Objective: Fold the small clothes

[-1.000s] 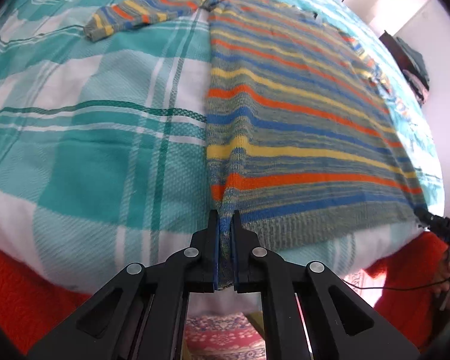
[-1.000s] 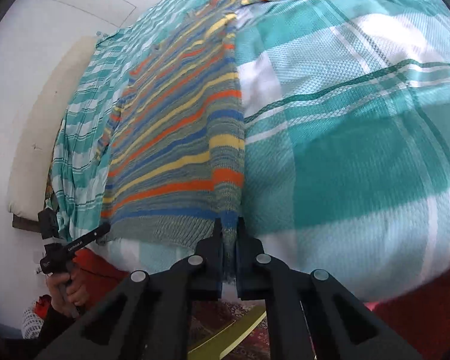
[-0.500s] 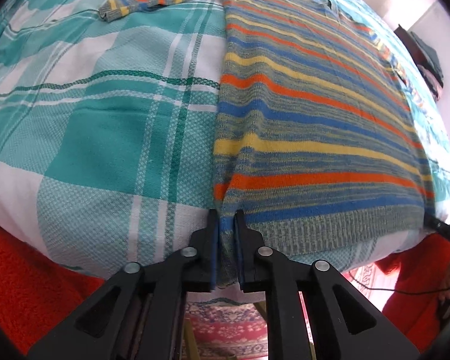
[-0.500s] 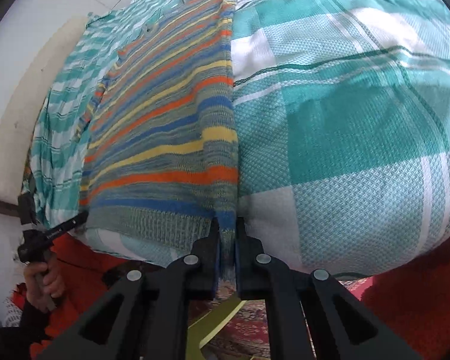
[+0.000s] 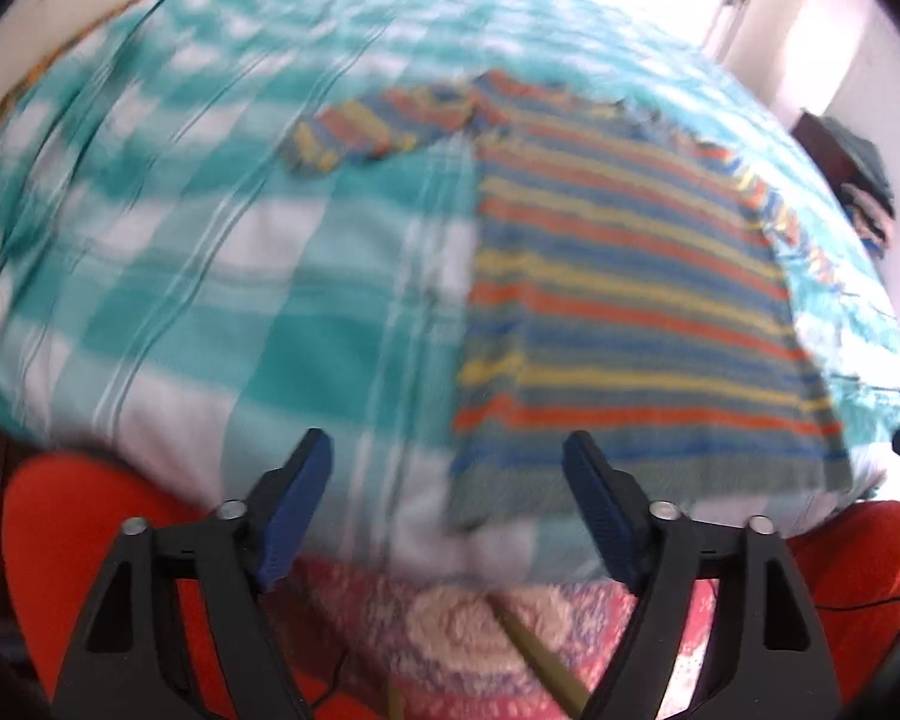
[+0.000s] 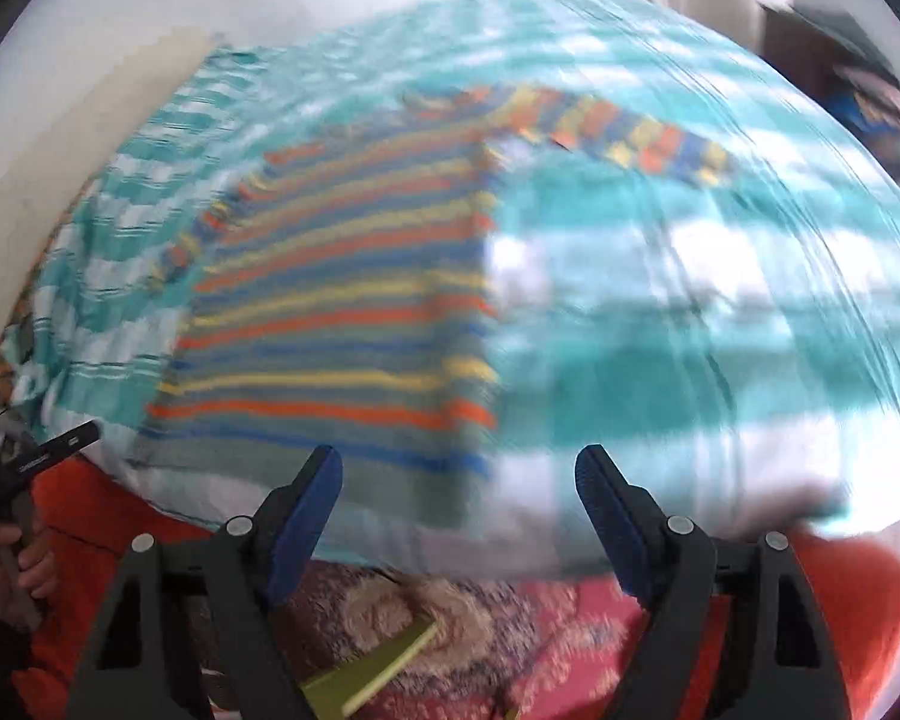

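Observation:
A small striped knit sweater (image 5: pixel 618 300), in orange, yellow, blue and grey, lies flat on the bed with its hem at the near edge and one sleeve (image 5: pixel 378 126) spread to the left. It also shows in the right wrist view (image 6: pixel 342 324), with the other sleeve (image 6: pixel 618 132) spread to the right. My left gripper (image 5: pixel 447 450) is open and empty, just off the hem's left corner. My right gripper (image 6: pixel 459 462) is open and empty, near the hem's right corner. Both views are blurred.
The bed has a teal and white plaid cover (image 5: pixel 210 312). An orange blanket (image 5: pixel 60 516) hangs below the bed's near edge. A patterned rug (image 6: pixel 450 630) lies on the floor. The left hand and its gripper show at the left (image 6: pixel 12 480).
Both grippers have opened and let go of the sweater's hem corners. Both have pulled back and up from the bed edge, so more of the bed shows.

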The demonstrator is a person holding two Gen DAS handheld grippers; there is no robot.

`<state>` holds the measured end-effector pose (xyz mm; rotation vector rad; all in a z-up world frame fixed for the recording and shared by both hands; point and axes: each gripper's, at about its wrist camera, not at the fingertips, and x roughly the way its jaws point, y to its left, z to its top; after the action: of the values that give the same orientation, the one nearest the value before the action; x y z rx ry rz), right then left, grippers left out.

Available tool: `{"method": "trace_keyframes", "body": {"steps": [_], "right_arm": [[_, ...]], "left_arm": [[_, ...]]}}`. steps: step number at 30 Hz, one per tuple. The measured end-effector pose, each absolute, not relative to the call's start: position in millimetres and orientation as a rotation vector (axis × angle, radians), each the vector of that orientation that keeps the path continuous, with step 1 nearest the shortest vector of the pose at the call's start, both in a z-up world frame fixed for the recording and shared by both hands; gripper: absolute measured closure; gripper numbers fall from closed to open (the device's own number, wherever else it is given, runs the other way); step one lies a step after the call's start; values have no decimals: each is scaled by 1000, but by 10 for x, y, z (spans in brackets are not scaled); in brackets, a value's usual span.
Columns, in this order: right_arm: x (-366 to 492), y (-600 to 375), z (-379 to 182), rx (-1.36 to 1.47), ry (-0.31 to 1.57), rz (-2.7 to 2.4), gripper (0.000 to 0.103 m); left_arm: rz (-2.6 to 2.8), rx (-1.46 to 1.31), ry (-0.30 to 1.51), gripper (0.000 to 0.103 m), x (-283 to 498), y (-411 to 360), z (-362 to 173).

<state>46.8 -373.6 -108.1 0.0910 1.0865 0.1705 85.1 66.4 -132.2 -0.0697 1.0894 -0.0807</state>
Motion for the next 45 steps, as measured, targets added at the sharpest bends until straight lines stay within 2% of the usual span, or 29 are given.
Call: {"method": "trace_keyframes", "body": {"steps": [4,8,10,18,40,45], "right_arm": [[759,-3400,-1408,56,1099,290,23],[831,-3468,-2047,62,1243,193,24],[738,-3492,-2039,74,1180,204,24],[656,-3409,-2099,29,1140,189,18],[708,-3325,-2142,-5,1132,180,17],[704,-3326,-2141,1,1130,188,13]], "left_arm": [[-134,14,1080,15,1013,325,-1453],[-100,69,1186,18,1087,187,-1978],[-95,59,1219,17,1041,204,-2161],[-92,59,1183,11,1012,213,-2187],[-98,62,1191,6,998,240,-2210],[-99,67,1193,6,1003,241,-2215]]}}
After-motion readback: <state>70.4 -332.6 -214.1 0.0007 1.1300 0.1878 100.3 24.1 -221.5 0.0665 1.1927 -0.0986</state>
